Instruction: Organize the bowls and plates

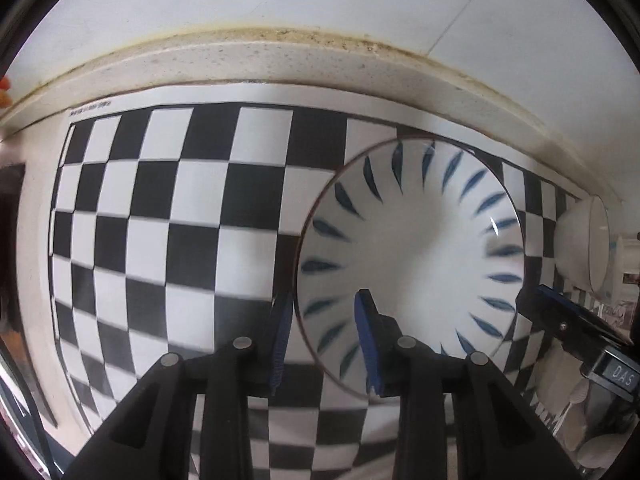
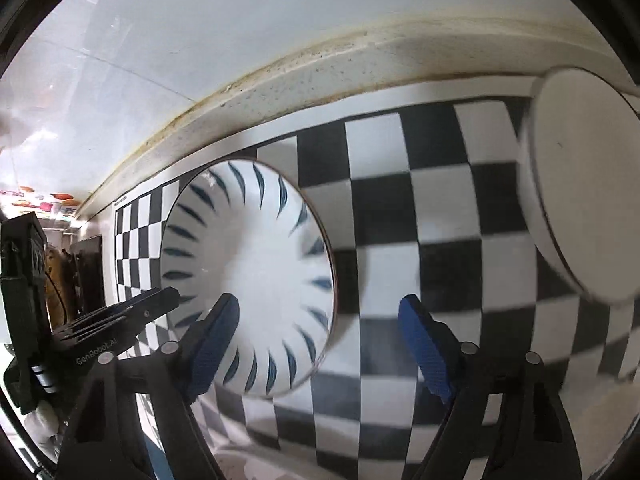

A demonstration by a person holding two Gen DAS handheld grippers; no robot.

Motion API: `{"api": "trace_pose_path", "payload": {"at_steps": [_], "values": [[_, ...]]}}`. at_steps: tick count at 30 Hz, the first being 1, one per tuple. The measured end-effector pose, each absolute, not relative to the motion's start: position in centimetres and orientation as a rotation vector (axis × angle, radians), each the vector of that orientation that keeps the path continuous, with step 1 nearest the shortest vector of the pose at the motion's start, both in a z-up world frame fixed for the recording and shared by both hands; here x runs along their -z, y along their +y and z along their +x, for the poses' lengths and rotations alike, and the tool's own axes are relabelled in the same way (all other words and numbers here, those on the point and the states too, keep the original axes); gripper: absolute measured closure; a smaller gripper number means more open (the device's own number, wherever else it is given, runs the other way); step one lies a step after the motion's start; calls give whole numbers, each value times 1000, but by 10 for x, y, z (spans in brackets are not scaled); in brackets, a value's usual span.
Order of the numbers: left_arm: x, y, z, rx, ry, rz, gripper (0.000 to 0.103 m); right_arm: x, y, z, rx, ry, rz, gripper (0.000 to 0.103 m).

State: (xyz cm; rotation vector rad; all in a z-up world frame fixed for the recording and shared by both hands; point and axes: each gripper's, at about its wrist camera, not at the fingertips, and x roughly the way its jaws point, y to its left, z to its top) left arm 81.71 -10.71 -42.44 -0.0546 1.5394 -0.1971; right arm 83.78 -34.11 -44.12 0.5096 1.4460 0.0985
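Over the checkerboard mat (image 1: 160, 216) that covers the counter below the far wall, the blue-leaf bowl (image 1: 412, 248) hangs from the left gripper (image 1: 324, 336), whose jaws pinch its near-left rim, one blue pad outside the wall and one inside. Judged as a carry, the bowl should stay level and the pinch firm, since a grip on one edge lets the far side sag. At the far right of the mat stands a plain white bowl (image 2: 576, 208), seemingly the partner for stacking. The right gripper (image 2: 320, 344) has its jaws spread with nothing between them, near the patterned bowl's right rim; it could steady that free edge before the bowl is set down
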Motion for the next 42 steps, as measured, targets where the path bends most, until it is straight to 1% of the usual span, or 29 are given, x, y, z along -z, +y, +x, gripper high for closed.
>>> {"api": "trace_pose_path", "payload": {"at_steps": [1,2,3,5,6,7,8,10,11,14,22,27,34,42], "values": [[427,-107,821,197,1551,-60,73,446,-337,839,-99,1452,507,33],[429,-106,824,194,1557,-61,73,450,-335,843,-100,1462,503,39],[431,-107,827,195,1564,-60,73,454,-334,847,-103,1472,500,42],[434,-107,830,201,1578,-62,74,461,-332,851,-108,1486,505,56],[435,-108,831,207,1582,-63,74,465,-332,853,-112,1497,513,61],[436,-109,832,213,1583,-63,74,468,-332,854,-112,1508,521,72],[436,-110,832,214,1582,-57,74,471,-331,853,-113,1516,526,78],[436,-114,832,211,1570,-35,75,475,-329,852,-110,1514,524,80],[435,-115,831,209,1561,-24,75,474,-329,851,-109,1510,518,85],[432,-118,829,222,1528,4,75,475,-329,849,-117,1512,494,86],[423,-105,821,199,1512,-39,75,473,-329,846,-142,1523,490,86],[405,-96,817,209,1491,-45,75,466,-332,839,-154,1509,508,87],[373,-92,806,236,1447,-49,75,436,-338,823,-159,1459,509,88],[322,-89,778,293,1382,-35,75,376,-344,787,-163,1366,508,89]]}}
